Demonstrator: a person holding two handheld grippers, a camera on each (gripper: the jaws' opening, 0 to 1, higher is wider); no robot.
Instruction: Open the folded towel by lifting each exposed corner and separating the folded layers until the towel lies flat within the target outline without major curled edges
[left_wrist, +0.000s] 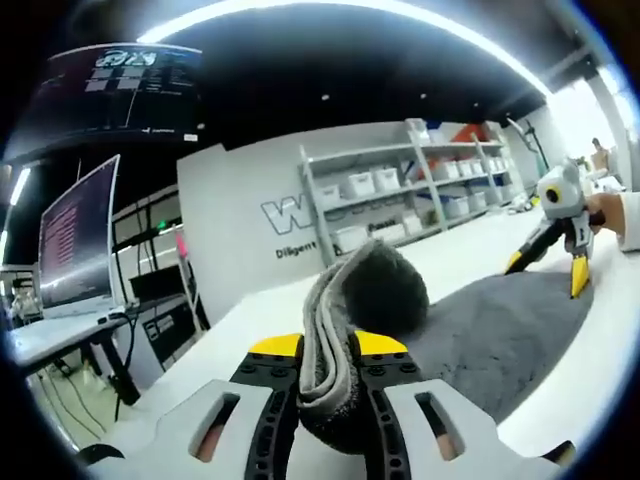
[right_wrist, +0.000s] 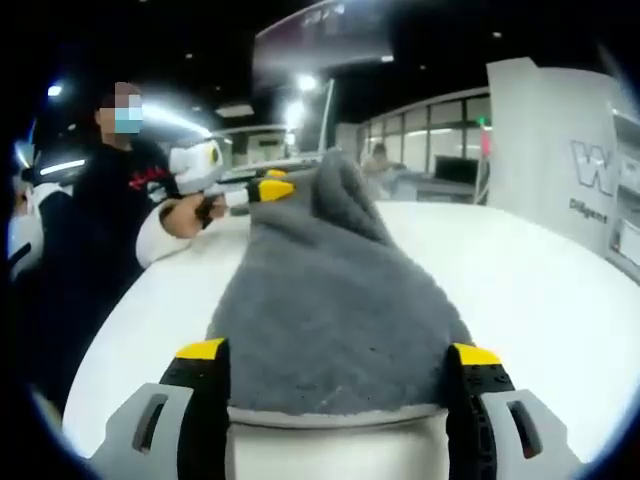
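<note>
My left claw (left_wrist: 327, 372) pinches a bunched corner of the grey towel (left_wrist: 500, 330), lifted off the white table (left_wrist: 460, 245); my right claw (right_wrist: 338, 375) stands wide, straddling its near edge. It's soft, floppy, light: grip corners only, through both layers

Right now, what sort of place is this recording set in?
Probably an indoor lab or workshop: a grey towel lies on a white table, metal shelving with white storage bins lines a lettered wall, and a monitor sits on a side desk.
</note>
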